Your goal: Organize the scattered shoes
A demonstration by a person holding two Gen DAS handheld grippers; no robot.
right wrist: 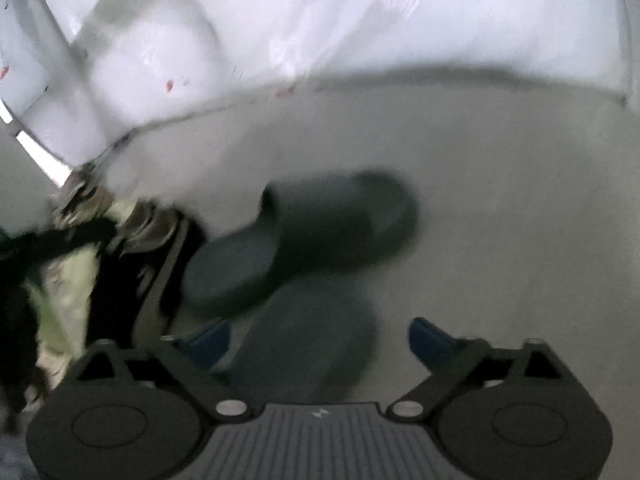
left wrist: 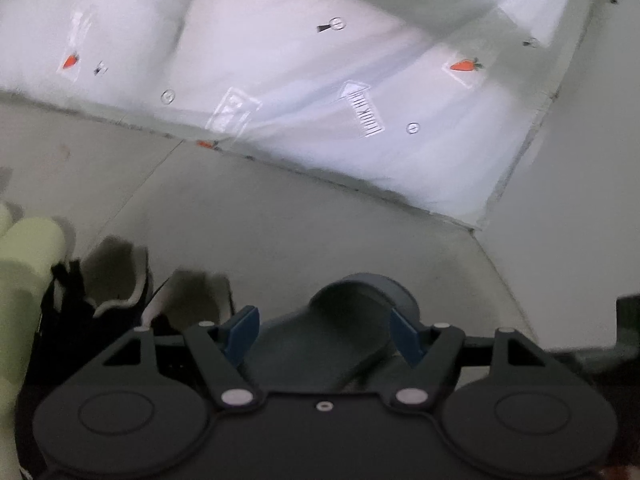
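Note:
In the left wrist view a dark grey slide slipper (left wrist: 340,332) lies toe-away between the blue pads (left wrist: 240,330) of my left gripper (left wrist: 324,334). The jaws are partly closed, and both pads press against the slipper's sides. In the right wrist view, which is blurred, my right gripper (right wrist: 320,340) stands wide open. A dark grey slipper (right wrist: 308,344) lies on the floor between and under its fingers, not touched by them. A second dark grey slipper (right wrist: 312,236) rests on the floor just beyond it, angled to the right.
A pair of black shoes with beige linings (left wrist: 120,288) stands left of the held slipper, with pale green footwear (left wrist: 28,248) beside them. The same black shoes (right wrist: 148,264) appear at the left. A white carrot-print sheet (left wrist: 320,80) bounds the grey floor (left wrist: 320,220).

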